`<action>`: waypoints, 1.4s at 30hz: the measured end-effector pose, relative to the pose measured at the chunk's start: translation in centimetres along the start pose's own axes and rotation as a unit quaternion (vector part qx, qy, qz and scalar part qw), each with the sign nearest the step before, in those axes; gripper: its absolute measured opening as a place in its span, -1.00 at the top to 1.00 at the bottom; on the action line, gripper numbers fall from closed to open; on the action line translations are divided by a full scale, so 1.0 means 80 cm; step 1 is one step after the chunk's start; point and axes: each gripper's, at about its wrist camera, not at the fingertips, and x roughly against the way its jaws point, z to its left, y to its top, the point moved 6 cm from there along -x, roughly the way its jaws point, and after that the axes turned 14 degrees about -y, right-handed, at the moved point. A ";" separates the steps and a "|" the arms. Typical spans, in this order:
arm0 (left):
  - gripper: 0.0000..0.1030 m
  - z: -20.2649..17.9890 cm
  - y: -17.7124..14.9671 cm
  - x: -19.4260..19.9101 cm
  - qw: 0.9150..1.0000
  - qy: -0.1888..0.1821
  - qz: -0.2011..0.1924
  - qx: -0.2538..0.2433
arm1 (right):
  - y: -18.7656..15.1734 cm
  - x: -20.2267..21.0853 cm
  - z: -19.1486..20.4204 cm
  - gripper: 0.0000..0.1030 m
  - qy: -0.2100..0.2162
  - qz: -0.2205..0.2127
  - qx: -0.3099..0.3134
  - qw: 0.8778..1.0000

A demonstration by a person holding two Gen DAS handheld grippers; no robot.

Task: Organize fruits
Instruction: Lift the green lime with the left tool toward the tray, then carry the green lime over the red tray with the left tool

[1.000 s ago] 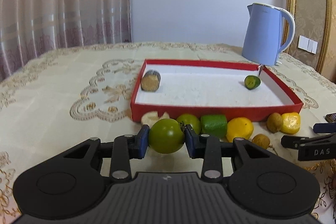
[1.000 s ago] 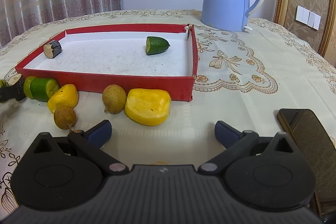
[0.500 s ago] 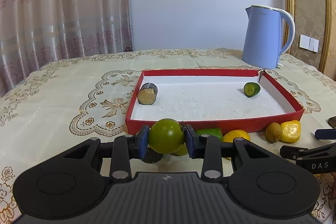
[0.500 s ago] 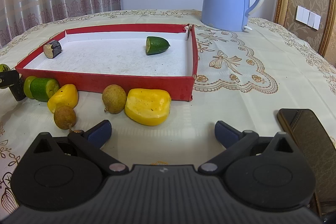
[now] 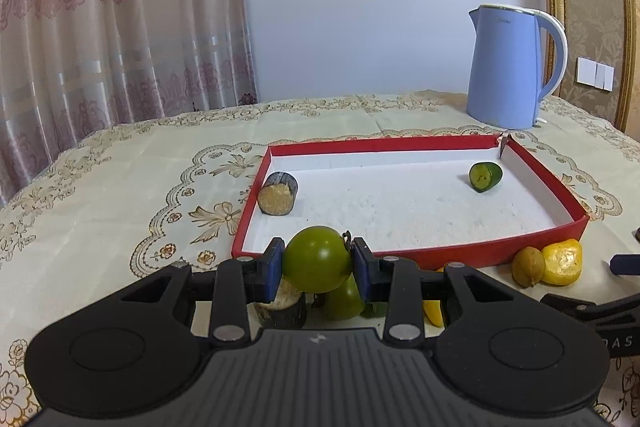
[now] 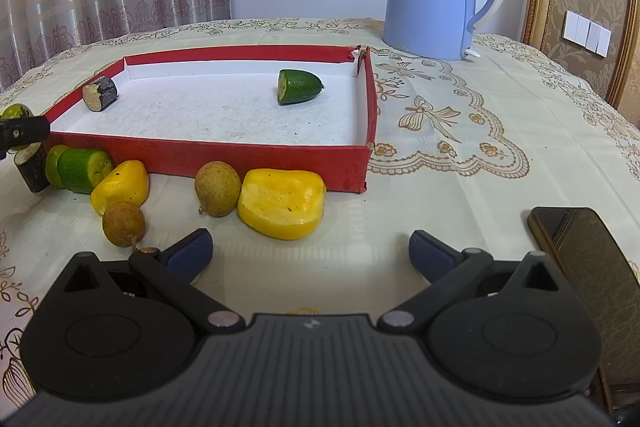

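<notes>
Your left hand-held gripper (image 5: 316, 265) stays clenched on the green tomato (image 5: 317, 259), which has risen since a second ago and now hangs above the near wall of the red tray (image 5: 460, 254) ahead. Its stem points right, toward the right pad; the round fruit shows no long axis. Your right hand-held gripper (image 6: 310, 251) rests released over the desk (image 6: 460, 195).
</notes>
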 end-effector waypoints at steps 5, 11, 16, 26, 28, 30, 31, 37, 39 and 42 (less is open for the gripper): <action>0.32 -0.003 0.005 -0.008 1.000 0.009 0.003 -0.008 | 0.000 0.000 0.000 -1.00 0.000 0.000 0.000 1.000; 0.32 -0.008 0.015 -0.017 1.000 0.015 0.001 -0.020 | 0.000 0.000 0.000 -1.00 0.000 0.000 0.000 1.000; 0.32 -0.010 0.018 -0.025 1.000 0.017 0.004 -0.021 | 0.000 0.000 0.000 -1.00 0.000 0.000 0.000 1.000; 0.32 -0.015 0.022 -0.041 0.999 0.020 0.010 -0.028 | 0.000 0.000 0.000 -1.00 0.000 0.000 0.000 1.000; 0.32 -0.017 0.023 -0.044 0.999 0.020 0.011 -0.029 | 0.000 0.000 0.000 -1.00 0.000 0.000 0.000 1.000; 0.32 -0.018 0.024 -0.045 0.999 0.018 0.011 -0.029 | 0.000 0.000 0.000 -1.00 0.000 0.000 0.000 1.000; 0.32 -0.017 0.025 -0.047 0.999 0.018 0.011 -0.027 | 0.000 0.000 0.000 -1.00 0.000 0.000 0.000 1.000; 0.32 -0.016 0.029 -0.057 0.999 0.021 0.014 -0.023 | 0.000 0.000 0.000 -1.00 0.000 0.000 0.000 1.000; 0.32 -0.017 0.031 -0.061 0.999 0.022 0.016 -0.023 | 0.000 0.000 0.000 -1.00 0.000 0.000 0.000 1.000; 0.32 -0.019 0.036 -0.069 0.999 0.022 0.016 -0.025 | 0.000 0.000 0.000 -1.00 0.000 0.000 0.000 1.000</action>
